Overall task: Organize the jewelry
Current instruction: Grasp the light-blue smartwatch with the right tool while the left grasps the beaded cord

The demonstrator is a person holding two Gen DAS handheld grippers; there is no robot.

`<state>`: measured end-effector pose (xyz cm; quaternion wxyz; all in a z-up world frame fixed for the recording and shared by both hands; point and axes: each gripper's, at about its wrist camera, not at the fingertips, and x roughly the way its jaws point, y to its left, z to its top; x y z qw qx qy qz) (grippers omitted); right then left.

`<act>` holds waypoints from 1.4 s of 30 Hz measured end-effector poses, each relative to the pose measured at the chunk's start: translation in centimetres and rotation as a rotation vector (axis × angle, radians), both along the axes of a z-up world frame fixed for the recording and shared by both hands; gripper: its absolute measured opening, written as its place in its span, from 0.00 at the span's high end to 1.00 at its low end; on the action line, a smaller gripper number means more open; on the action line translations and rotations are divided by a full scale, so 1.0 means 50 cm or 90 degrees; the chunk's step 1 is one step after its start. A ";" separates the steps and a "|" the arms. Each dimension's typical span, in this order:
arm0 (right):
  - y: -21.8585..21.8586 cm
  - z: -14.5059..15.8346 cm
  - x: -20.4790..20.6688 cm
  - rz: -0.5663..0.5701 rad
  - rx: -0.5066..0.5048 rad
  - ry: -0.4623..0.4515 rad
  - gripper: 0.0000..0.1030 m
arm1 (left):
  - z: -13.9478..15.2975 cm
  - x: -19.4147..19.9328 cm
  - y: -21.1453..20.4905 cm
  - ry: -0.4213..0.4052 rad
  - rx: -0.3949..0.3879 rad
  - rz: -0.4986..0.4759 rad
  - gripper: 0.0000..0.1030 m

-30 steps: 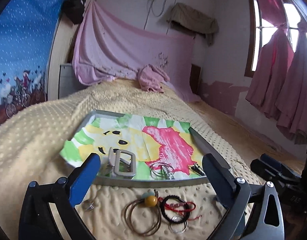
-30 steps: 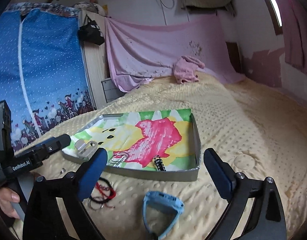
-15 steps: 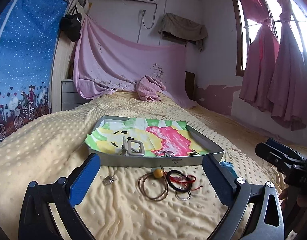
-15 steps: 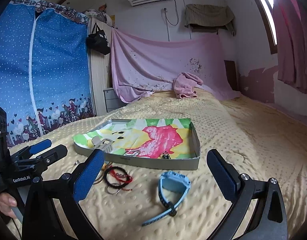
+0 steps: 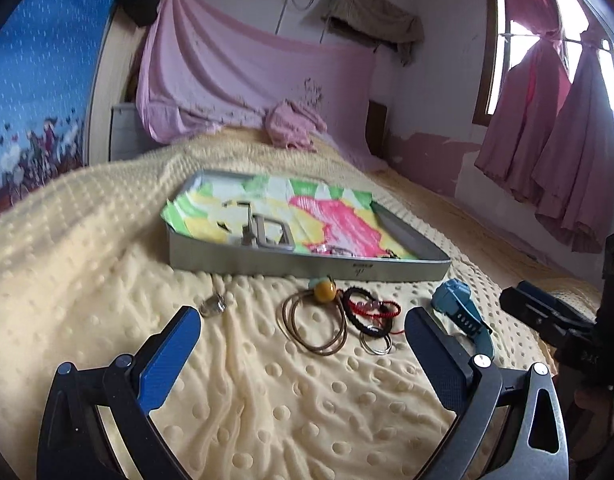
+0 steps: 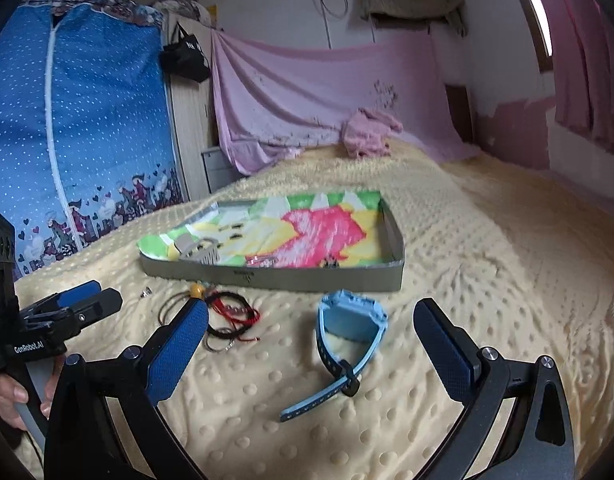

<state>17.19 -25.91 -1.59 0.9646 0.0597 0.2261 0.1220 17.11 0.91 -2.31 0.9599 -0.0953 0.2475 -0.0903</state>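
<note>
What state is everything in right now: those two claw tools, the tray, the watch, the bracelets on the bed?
Left gripper: open, empty.
Right gripper: open, empty.
Tray: on the bed, open-topped, a few pieces inside.
Blue watch: on the blanket outside the tray, strap undone.
Brown cord with amber bead: on the blanket, outside the tray.
Black and red bracelets: on the blanket, tangled together.

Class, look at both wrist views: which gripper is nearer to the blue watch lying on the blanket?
Right. The blue watch lies between the open fingers of the right gripper. The left gripper faces the bracelets, with the watch off to its right.
</note>
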 end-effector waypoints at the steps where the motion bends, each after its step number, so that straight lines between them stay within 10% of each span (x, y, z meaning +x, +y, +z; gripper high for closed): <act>1: 0.003 -0.007 0.007 0.001 0.000 0.011 0.02 | -0.005 0.008 0.001 0.014 -0.002 -0.003 0.00; 8: 0.023 -0.042 0.047 0.013 -0.009 0.066 0.02 | -0.031 0.046 -0.006 0.079 -0.004 -0.022 0.03; 31: 0.033 -0.104 0.141 -0.025 0.012 0.149 0.28 | -0.070 0.135 -0.001 0.151 -0.040 -0.044 0.90; 42: 0.025 -0.123 0.147 -0.044 0.033 0.156 0.48 | -0.071 0.102 -0.021 0.116 -0.029 -0.066 0.97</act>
